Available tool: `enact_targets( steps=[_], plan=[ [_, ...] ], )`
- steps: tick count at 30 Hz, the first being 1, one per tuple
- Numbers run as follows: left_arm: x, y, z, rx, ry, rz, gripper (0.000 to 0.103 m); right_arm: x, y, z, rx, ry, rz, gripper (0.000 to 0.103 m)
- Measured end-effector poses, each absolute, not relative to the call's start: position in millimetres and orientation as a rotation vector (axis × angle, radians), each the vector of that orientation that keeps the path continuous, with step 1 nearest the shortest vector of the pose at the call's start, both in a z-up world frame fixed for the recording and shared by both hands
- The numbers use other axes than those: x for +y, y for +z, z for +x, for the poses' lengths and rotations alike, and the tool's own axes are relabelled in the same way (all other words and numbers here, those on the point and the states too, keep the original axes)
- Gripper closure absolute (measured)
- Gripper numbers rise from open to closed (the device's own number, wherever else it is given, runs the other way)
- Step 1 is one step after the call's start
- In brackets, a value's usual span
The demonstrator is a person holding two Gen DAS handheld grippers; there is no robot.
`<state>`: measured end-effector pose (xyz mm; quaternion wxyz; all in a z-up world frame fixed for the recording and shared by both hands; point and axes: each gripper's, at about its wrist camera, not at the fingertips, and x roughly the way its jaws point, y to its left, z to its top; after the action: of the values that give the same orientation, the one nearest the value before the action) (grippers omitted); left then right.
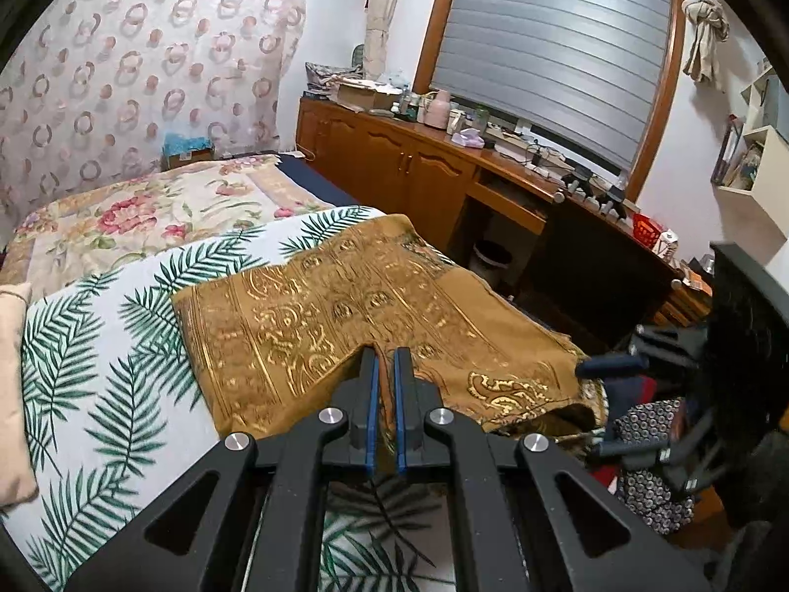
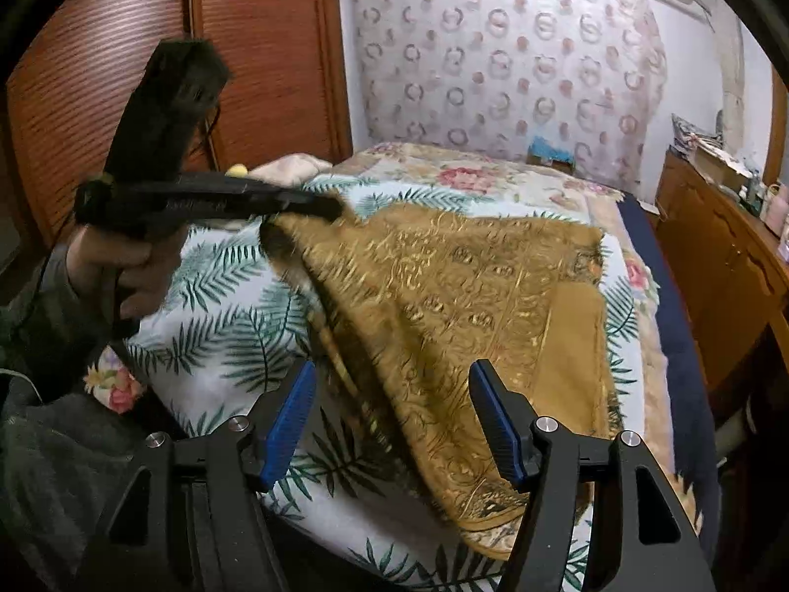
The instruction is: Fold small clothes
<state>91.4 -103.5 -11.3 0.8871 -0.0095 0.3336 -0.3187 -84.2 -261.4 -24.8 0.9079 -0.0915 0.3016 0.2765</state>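
A brown cloth with gold print [image 1: 345,311] lies spread on the palm-leaf sheet [image 1: 98,370] of the bed. My left gripper [image 1: 386,355] is shut on the cloth's near edge and lifts it a little. In the right wrist view the same cloth [image 2: 453,306] runs up to the left gripper [image 2: 315,209], which holds its far-left corner. My right gripper [image 2: 394,380] is open and empty, its blue pads [image 2: 291,414] standing either side of the cloth's near part, just above it. It also shows in the left wrist view [image 1: 611,365], blurred.
A floral bedspread [image 1: 148,212] covers the far bed. A wooden cabinet [image 1: 394,163] with clutter runs along the right wall. A pile of dark patterned clothes [image 1: 646,444] lies at the bed's right. A beige pillow [image 1: 10,385] lies at the left edge. A wooden wardrobe [image 2: 222,49] stands behind.
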Motion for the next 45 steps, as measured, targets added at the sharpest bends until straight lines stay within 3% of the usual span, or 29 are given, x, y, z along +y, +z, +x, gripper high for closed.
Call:
enact_targets(
  steps=[12,13,14,16,19,30,45],
  plan=[
    [-94.0,-11.8,102.1,0.677,-0.613,-0.029,0.097,-279.4,-52.4,-42.9,0.728,0.496,-0.205,0.037],
    [-93.3,-11.4,102.2,0.676,-0.612,-0.031,0.097,-280.5,-51.6,-41.7,0.727,0.494,-0.214,0.044],
    [-91.9,-11.3,102.0,0.673,-0.61,-0.032,0.097,-280.8,-50.1,-39.9,0.724,0.494,-0.226,0.063],
    [-90.6,-9.8,101.5,0.666,-0.597,-0.023,0.097,-275.9,-46.1,-36.6,0.723,0.521,-0.215,0.087],
    [-87.9,-7.3,103.0,0.649,-0.562,0.0,0.097,-273.8,-31.5,-28.8,0.659,0.538,-0.226,0.093],
    [-70.7,-10.5,130.0,0.66,-0.507,-0.017,0.097,-261.2,-0.8,29.0,0.552,0.542,-0.229,0.095],
    [-54.6,-28.6,174.7,0.744,-0.495,-0.062,0.094,-232.5,-7.9,109.6,0.592,0.553,-0.256,0.095]
  ],
)
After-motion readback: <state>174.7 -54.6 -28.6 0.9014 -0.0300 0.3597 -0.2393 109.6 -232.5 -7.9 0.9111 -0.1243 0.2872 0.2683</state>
